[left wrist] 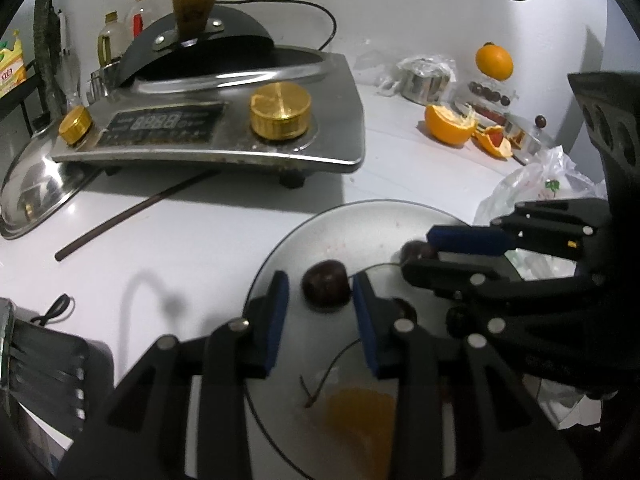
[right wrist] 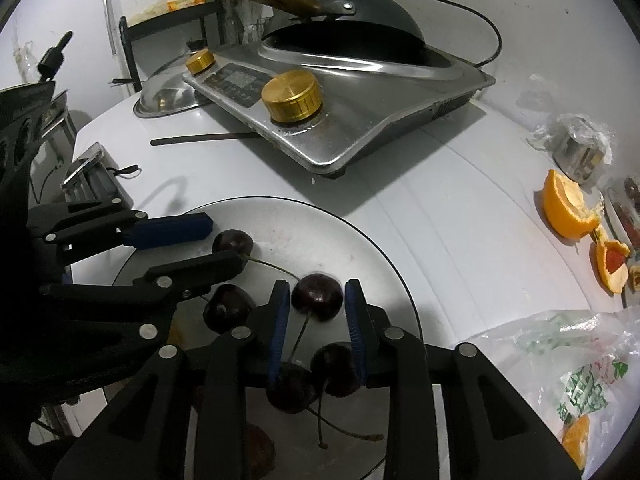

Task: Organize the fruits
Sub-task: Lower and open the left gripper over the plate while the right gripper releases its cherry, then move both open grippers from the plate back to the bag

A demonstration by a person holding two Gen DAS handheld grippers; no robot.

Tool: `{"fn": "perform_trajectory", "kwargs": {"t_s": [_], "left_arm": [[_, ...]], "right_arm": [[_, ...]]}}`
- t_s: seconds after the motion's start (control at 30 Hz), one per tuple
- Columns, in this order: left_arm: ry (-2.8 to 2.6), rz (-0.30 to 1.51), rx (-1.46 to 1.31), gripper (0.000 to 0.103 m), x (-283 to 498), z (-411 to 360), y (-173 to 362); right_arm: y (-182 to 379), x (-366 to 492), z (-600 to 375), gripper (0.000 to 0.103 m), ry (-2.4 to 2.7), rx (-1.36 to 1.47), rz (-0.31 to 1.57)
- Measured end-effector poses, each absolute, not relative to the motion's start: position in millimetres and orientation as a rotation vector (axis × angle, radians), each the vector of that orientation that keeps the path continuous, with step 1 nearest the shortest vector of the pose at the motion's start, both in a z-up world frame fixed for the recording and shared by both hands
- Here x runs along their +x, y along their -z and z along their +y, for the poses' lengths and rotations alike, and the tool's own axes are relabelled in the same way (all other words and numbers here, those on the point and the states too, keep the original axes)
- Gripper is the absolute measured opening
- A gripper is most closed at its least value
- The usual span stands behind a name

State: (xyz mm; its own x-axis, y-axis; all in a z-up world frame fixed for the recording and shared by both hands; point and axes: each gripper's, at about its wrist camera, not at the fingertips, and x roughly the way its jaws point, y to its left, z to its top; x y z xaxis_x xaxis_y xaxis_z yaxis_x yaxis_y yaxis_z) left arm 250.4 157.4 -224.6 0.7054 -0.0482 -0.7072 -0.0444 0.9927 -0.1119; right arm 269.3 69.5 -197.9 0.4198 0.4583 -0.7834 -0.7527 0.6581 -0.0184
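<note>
Both my grippers, left [left wrist: 320, 312] and right [right wrist: 316, 316], straddled cherries [right wrist: 317, 296] on the plate [right wrist: 360, 240] unclenched; round fruit could roll off the rim.

White wall [left wrist: 400, 8] behind a white countertop [left wrist: 200, 240], dimly lit.

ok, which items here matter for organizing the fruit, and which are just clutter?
Job:
- dark red cherries on the round grey plate
- whole orange
- peeled orange halves
- left gripper, right gripper

Clutter:
- steel induction cooker with gold knobs
- black wok
- dark chopstick
- crumpled plastic bag
</note>
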Motion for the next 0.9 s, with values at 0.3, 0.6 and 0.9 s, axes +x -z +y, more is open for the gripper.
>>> {"fn": "perform_trajectory", "kwargs": {"t_s": [0.3,0.6,0.9], "left_arm": [[-0.008,0.772,-0.126,0.05,242.6,156.5,218.1],[-0.015,0.762,-0.113,0.051,236.6,148.9,208.4],[-0.02,0.742,-0.109,0.051,228.7,137.5,194.6]], "right_arm": [[188.5,264.2,61.6,0.039,-0.766,-0.381,0.817],[175.0,255.6,47.1,0.039,-0.755,-0.364,0.788],[161.7,246.2,25.4,0.043,-0.735,-0.336,0.76]]}}
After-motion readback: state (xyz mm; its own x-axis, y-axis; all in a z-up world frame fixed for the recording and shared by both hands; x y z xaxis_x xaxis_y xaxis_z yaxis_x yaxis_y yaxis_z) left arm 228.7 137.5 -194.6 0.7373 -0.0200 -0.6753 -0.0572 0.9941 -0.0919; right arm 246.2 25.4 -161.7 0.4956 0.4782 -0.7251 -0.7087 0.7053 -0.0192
